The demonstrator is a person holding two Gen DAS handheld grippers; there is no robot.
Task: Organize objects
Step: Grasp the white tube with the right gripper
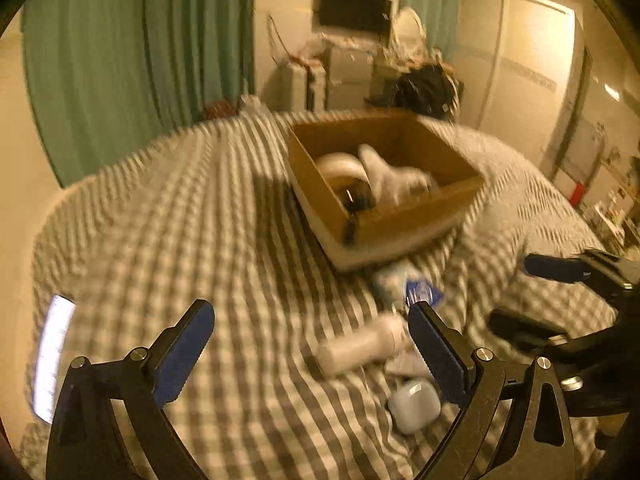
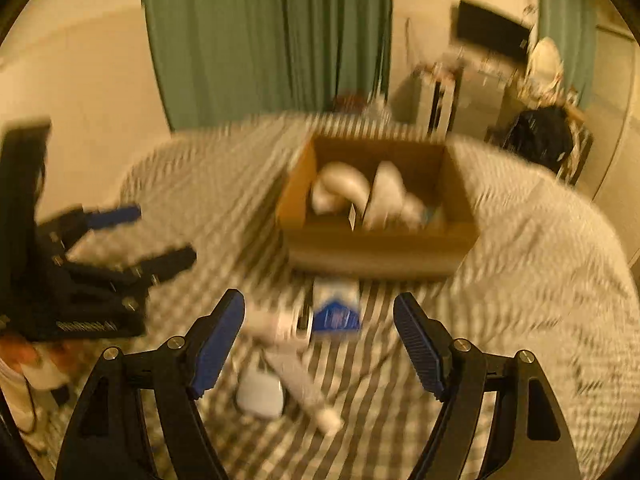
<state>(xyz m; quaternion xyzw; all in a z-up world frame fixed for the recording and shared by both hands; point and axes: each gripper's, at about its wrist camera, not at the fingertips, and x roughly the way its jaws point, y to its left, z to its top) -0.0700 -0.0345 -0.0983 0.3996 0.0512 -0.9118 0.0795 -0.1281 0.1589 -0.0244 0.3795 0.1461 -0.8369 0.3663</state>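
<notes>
Both tools, left tool (image 1: pixel 310 340) and right tool (image 2: pixel 320 338), hang spread and empty. Ahead sits the partly filled cardboard box (image 2: pixel 376 240); a white bottle (image 1: pixel 362 346), blue-white packet (image 2: pixel 336 310) and earbud case (image 2: pixel 260 396) lie between them, awaiting pickup.

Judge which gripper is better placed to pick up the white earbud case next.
Probably the right gripper: open and empty, with the white earbud case just ahead between its fingers. The left gripper, also open, has it off toward one finger.
</notes>
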